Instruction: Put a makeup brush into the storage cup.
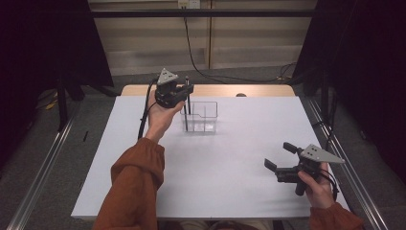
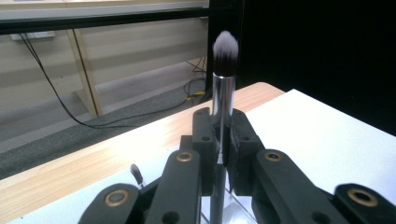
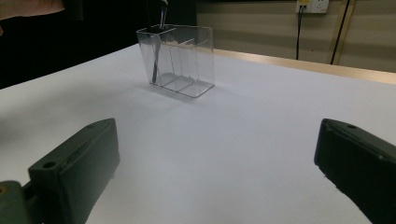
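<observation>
So the table [image 1: 230,182] has a wooden top, but nearly all of it sits under a white sheet [image 1: 239,143], with just a strip of bare wood [image 1: 210,90] peeking out along the far edge. Directly on the sheet there's a clear plastic organizer [image 1: 202,117], towards the far side and a bit left of middle. It's split into compartments by clear dividers, you can see those best in the right gripper view [image 3: 180,60]. There's also a small dark thing [image 1: 241,95] at the far edge of the sheet, too small to tell what it is.
</observation>
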Demonstrator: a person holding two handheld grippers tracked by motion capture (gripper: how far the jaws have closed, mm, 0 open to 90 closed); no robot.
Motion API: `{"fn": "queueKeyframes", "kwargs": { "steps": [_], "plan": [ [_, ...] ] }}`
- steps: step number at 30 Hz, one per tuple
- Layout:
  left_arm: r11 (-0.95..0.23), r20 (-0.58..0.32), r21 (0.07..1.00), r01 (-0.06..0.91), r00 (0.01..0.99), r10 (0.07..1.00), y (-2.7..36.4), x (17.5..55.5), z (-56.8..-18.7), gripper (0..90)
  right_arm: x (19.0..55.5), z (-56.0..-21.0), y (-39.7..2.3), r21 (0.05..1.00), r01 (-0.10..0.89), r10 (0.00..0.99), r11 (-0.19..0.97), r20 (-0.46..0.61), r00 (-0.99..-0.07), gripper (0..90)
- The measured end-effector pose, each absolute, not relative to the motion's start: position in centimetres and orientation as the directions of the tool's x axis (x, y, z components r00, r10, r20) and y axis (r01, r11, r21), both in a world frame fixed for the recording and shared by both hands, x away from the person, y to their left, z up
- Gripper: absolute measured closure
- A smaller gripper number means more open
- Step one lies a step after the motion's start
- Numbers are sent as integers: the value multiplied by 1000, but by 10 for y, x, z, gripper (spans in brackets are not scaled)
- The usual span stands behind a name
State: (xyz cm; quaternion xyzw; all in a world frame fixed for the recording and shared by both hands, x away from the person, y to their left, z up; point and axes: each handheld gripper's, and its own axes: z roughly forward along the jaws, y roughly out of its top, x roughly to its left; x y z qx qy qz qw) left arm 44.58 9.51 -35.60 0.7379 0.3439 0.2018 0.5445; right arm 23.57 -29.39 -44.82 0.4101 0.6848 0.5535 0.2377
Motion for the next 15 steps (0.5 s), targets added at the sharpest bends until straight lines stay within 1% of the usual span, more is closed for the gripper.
{"fn": "queueKeyframes", "kwargs": {
  "steps": [15],
  "plan": [
    [-173,-93,931,322,666,740,101,447,-374,839,236,-448,-294,952,300,825,51,129,-550,0]
  ]
}}
